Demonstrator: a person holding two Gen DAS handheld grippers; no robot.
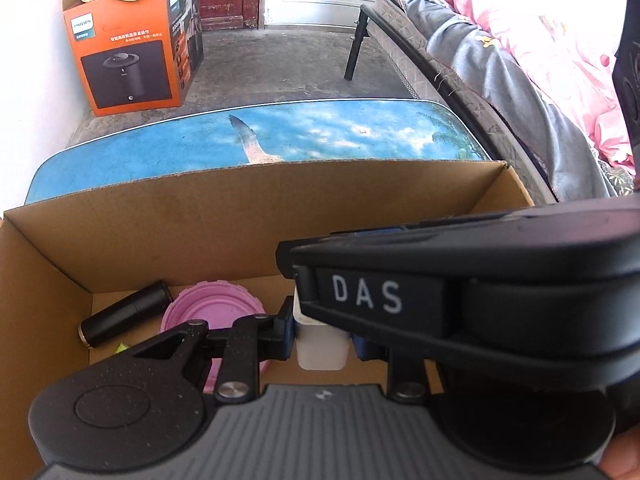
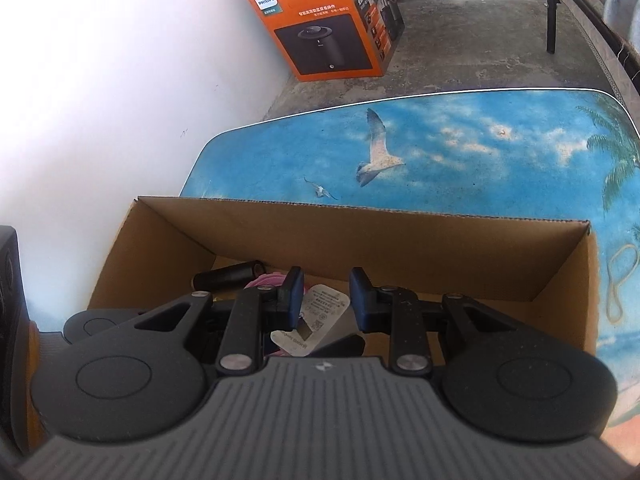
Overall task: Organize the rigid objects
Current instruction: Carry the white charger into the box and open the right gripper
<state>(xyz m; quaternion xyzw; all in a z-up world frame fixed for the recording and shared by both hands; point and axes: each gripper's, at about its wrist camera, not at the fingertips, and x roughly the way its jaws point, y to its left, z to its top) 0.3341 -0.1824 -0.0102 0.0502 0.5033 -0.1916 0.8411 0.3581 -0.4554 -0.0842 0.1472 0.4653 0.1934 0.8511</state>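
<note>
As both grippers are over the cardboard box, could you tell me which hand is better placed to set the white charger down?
Probably the left gripper: its jaws clamp the white charger low in the cardboard box beside the pink lid; the right gripper crosses above.

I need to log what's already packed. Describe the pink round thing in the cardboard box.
The pink lid-like disc lies flat on the cardboard box floor, face up. It looks like matte plastic, round, with a notched rim and raised concentric rings. The black cylinder lies close on its left; whether they touch is unclear. The left tool's linkage hides its near part.
</note>
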